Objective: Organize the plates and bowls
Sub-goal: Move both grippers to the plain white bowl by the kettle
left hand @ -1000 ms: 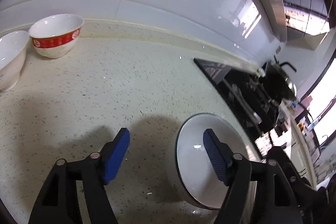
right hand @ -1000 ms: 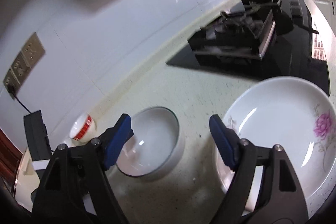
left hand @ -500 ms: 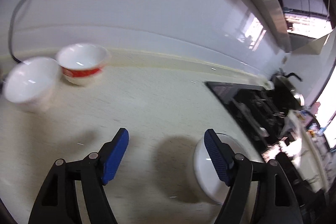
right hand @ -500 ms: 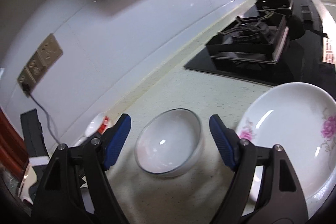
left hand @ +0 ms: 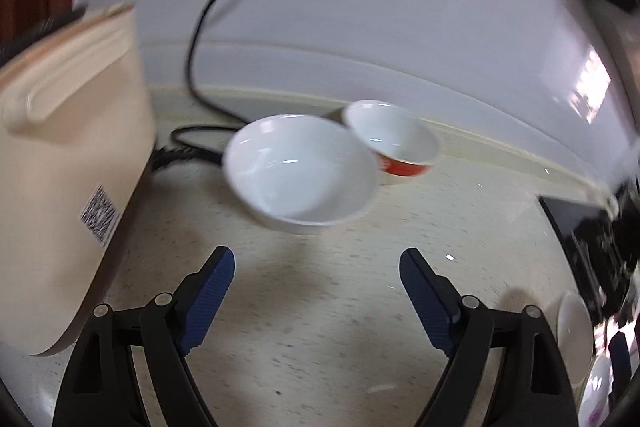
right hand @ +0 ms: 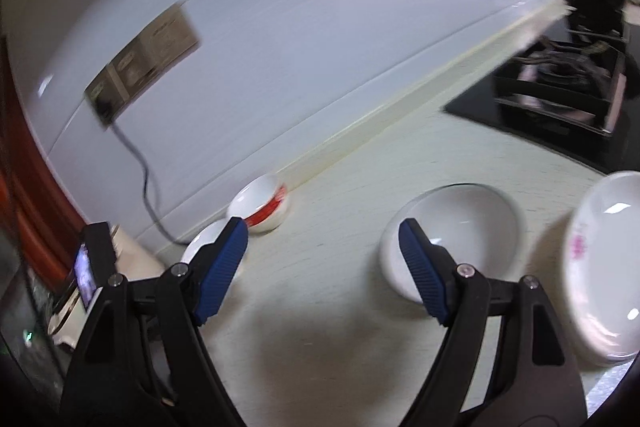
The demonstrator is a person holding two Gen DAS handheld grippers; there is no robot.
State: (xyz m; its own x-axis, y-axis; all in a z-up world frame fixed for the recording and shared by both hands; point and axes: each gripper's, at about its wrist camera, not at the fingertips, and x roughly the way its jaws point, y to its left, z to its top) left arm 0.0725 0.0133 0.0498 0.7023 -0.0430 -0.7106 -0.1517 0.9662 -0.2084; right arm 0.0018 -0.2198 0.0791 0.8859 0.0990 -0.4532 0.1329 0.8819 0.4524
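Bowls on speckled bench [left hand: 320, 327]: plain white bowl [left hand: 300, 171] at centre of left wrist view, red-banded bowl [left hand: 394, 141] just behind it to upper right. Left gripper [left hand: 316, 269] below, jaws just been opening, wide apart, nothing between. Right gripper [right hand: 323, 241] spread and empty; shallow white bowl [right hand: 460, 227] behind its right finger, floral plate [right hand: 604, 267] at right edge.

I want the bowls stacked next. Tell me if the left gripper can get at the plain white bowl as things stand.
Probably yes. The left gripper is open and empty, the plain white bowl sits just ahead on bare countertop. The red-banded bowl crowds only its far rim.
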